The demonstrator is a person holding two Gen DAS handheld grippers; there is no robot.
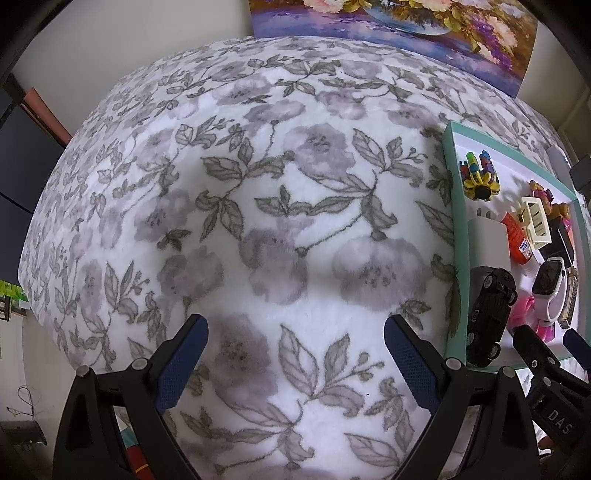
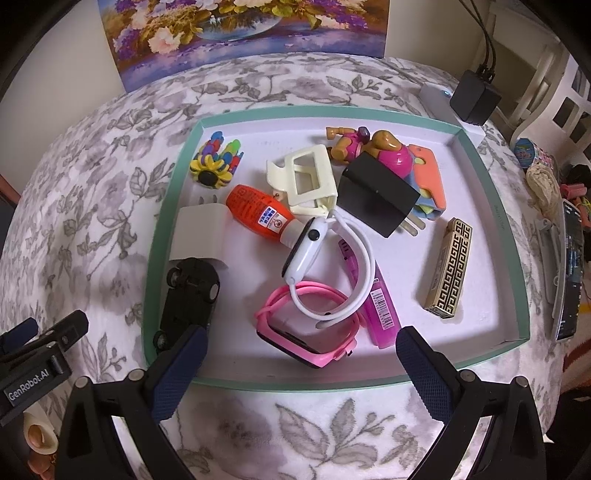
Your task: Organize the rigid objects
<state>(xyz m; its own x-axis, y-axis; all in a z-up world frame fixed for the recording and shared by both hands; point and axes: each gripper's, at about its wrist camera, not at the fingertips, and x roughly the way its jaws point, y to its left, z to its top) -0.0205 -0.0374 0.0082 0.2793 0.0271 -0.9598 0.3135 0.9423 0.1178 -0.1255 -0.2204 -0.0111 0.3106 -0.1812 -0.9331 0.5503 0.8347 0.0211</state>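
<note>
A shallow tray with a teal rim [image 2: 295,382] lies on a floral blanket and holds several small items. Among them are a black toy car [image 2: 190,295] at the left wall, a white charger [image 2: 201,232], an orange bottle [image 2: 258,210], a white smartwatch [image 2: 306,251], a pink watch [image 2: 310,332], a magenta highlighter [image 2: 382,314] and a gold patterned bar [image 2: 448,267]. My right gripper [image 2: 301,343] is open over the tray's near edge, with the pink watch just ahead. My left gripper [image 1: 295,325] is open above bare blanket, left of the tray [image 1: 451,206].
Further back in the tray are a black plug [image 2: 376,195], a cream plastic frame [image 2: 306,177], a toy figure [image 2: 354,144] and a flower toy [image 2: 216,162]. A painting [image 2: 240,29] leans on the wall. A black adapter [image 2: 474,98] and a phone [image 2: 569,277] lie to the right.
</note>
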